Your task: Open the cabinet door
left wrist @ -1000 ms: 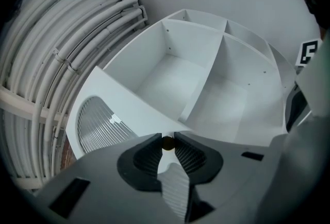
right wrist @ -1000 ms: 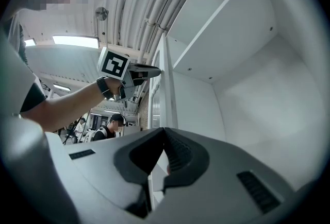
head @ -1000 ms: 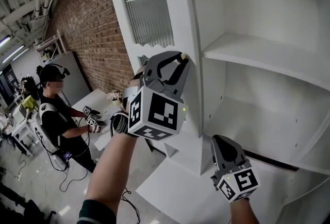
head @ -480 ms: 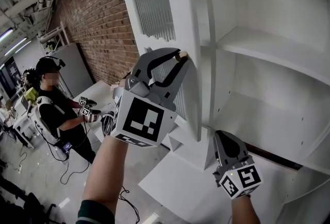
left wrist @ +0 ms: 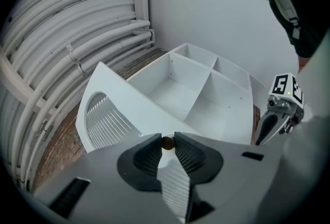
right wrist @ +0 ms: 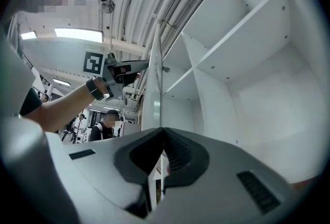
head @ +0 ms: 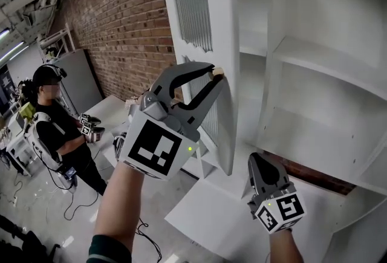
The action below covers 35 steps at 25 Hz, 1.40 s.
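**Door swung open, knob held**

Left gripper (head: 214, 72) fingers clamped the knob (left wrist: 167, 142) on the cabinet door (head: 222, 20), which stood swung out from the cabinet (head: 314, 59) front. Right gripper (head: 260, 162), fingers pressed together and empty, hung below the cabinet shelves.

hand-held gripper (left wrist: 167, 141) clamping door knob (left wrist: 167, 142)

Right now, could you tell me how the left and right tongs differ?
The grey left tongs are shut on the small brass knob of the white cabinet door; the grey right tongs are shut on nothing. The left tongs are raised at the door's edge; the right tongs hang lower, off the door. Both carry marker cubes.
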Available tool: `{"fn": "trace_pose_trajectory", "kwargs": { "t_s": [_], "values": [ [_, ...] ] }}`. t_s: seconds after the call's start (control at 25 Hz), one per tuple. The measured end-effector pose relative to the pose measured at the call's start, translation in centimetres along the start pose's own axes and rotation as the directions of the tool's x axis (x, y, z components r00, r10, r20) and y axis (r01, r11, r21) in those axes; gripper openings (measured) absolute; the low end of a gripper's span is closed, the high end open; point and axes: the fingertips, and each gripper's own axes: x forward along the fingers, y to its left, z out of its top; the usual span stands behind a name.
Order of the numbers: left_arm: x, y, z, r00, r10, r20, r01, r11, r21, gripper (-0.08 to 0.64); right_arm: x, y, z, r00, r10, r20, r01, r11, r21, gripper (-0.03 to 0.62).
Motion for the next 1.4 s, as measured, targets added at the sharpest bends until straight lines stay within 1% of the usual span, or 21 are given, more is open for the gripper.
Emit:
{"fn": "trace_pose_trajectory", "kwargs": {
  "t_s": [0.24,0.44,0.56,0.68,0.84,1.08,1.24,1.4],
  "values": [
    [-3.6,1.4,-0.5,0.998,-0.036,0.057,0.037,0.999,-0.017,0.081,0.8,3.0,0.4,1.0,-0.022,-0.003,0.022,1.0,-0.022,0.003],
    [-6.4,2.3,-0.9,0.995,-0.041,0.089,0.044,0.999,-0.03,0.084,1.0,5.0,0.5,0.999,-0.034,-0.013,0.033,0.999,-0.04,0.003],
    [-7.6,3.1,-1.7,0.995,-0.041,0.092,0.044,0.998,-0.036,0.086,1.6,5.8,0.3,0.999,-0.035,-0.018,0.034,0.998,-0.047,0.003],
    [-8.9,4.0,-2.6,0.995,-0.034,0.089,0.038,0.998,-0.042,0.087,2.3,6.8,0.2,0.999,-0.03,-0.022,0.029,0.998,-0.053,0.003],
    [-11.2,5.4,-3.8,0.998,-0.019,0.06,0.02,1.0,-0.017,0.089,2.9,8.4,0.3,0.999,-0.025,-0.028,0.023,0.998,-0.062,0.003],
    [-13.7,7.4,-5.4,0.999,0.015,0.04,-0.013,0.999,-0.052,0.091,3.9,10.5,0.5,1.0,-0.012,-0.029,0.01,0.998,-0.066,0.003],
    [-14.4,8.0,-6.8,0.999,0.04,0.024,-0.038,0.998,-0.059,0.091,4.4,10.9,-0.1,1.0,-0.002,-0.03,0.0,0.998,-0.064,0.003],
    [-14.0,8.1,-8.0,0.998,0.057,0.004,-0.057,0.996,-0.064,0.086,4.6,10.2,-0.8,0.999,0.008,-0.031,-0.01,0.998,-0.06,0.003]
  ]
}}
